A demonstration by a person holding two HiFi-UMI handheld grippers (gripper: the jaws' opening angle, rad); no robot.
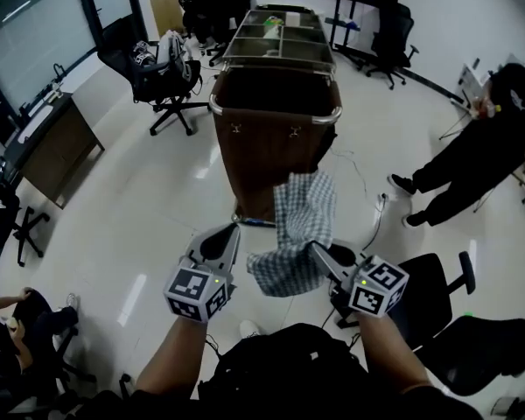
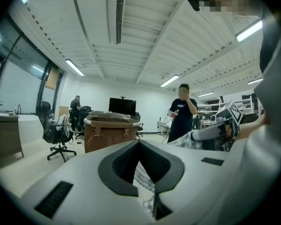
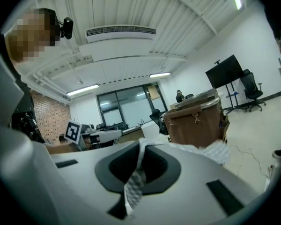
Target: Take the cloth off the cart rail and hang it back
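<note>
A blue-and-white checked cloth (image 1: 302, 221) hangs in the air in front of the brown cart (image 1: 271, 147), off its chrome rail (image 1: 276, 112). My right gripper (image 1: 315, 247) is shut on the cloth's lower edge. In the right gripper view the fabric (image 3: 136, 179) runs between the jaws of the right gripper (image 3: 141, 145), with the cart (image 3: 196, 123) beyond. My left gripper (image 1: 234, 227) sits just left of the cloth, apart from it. In the left gripper view the left gripper (image 2: 139, 143) has its tips together with nothing in them. The cart (image 2: 107, 134) stands ahead of it.
Black office chairs stand left of the cart (image 1: 162, 73) and close at my right (image 1: 433, 291). A person (image 1: 472, 151) sits at the right with legs stretched toward the cart. A wooden desk (image 1: 57, 143) is at the left. A standing person (image 2: 181, 114) shows beyond the cart.
</note>
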